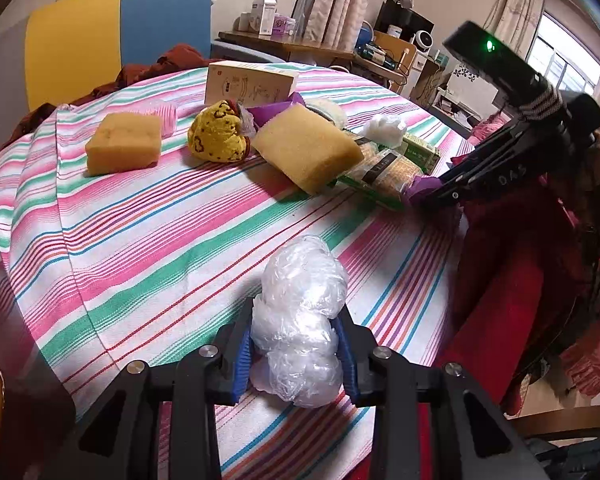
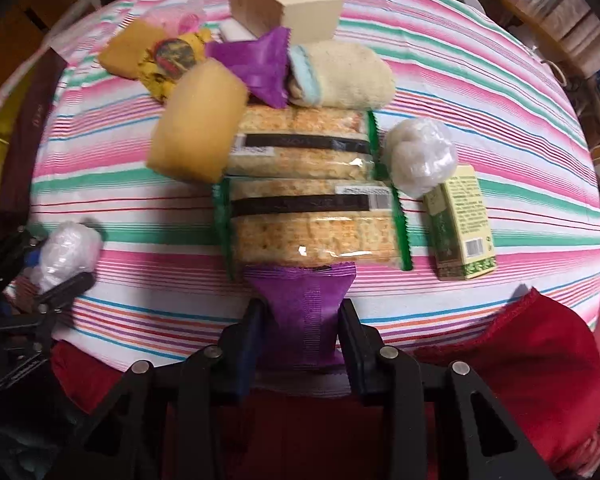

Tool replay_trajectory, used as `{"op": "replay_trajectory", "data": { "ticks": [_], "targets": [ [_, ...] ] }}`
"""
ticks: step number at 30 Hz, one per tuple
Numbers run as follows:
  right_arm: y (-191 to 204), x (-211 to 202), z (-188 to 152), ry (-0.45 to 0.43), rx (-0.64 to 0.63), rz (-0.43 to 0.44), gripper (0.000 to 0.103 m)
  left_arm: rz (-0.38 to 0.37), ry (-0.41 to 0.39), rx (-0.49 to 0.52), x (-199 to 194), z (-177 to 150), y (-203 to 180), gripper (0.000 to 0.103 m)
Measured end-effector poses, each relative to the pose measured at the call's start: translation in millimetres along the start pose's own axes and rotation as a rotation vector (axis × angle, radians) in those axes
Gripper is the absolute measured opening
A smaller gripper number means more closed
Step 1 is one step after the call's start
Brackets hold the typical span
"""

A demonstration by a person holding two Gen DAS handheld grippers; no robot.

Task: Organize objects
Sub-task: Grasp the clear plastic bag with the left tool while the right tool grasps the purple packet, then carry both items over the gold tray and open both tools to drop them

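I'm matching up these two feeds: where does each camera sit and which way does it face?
Left wrist: on the left gripper at the table's edge, facing across the striped cloth; its fingers pinch a plastic ball.
Right wrist: on the right gripper, facing the cracker packs; its fingers hold a purple packet.
Shared: each sees the other gripper, both sponges and the beige box.

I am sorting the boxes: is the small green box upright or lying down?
Lying down. The green box rests flat on a long side on the striped tablecloth.
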State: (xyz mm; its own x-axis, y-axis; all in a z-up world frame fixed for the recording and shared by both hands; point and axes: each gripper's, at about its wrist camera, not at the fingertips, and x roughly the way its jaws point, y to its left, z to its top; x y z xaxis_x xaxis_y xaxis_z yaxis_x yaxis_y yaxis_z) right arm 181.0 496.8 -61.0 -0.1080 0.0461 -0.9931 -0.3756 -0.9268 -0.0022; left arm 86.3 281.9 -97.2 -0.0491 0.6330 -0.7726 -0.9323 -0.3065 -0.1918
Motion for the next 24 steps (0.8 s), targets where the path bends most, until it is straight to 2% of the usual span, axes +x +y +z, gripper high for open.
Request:
{"op": "replay_trajectory", "data": {
  "ticks": [4,9,13,16,24],
  "targets": [
    [6,-11,-11,-0.035,-0.005,0.038,0.037,0.006,-0.007,-0.013,-6,1,2,0.034],
    [16,-38,-24,-0.117,-0.020,0.082,0.037,0.034,-0.080,-0.008,-33,5,-1,0.034],
    [36,-54,-5,-0.178,-0.038,0.113,0.037,0.067,-0.131,-0.022,-56,8,0,0.034],
    [56,-63,13,-0.228,-0.062,0.146,0.037,0.108,-0.164,-0.071,-74,7,10,0.034],
    [135,-86,50,-0.339,-0.188,0.289,0.037,0.264,-0.250,-0.272,-139,-7,64,0.035]
  ]
}}
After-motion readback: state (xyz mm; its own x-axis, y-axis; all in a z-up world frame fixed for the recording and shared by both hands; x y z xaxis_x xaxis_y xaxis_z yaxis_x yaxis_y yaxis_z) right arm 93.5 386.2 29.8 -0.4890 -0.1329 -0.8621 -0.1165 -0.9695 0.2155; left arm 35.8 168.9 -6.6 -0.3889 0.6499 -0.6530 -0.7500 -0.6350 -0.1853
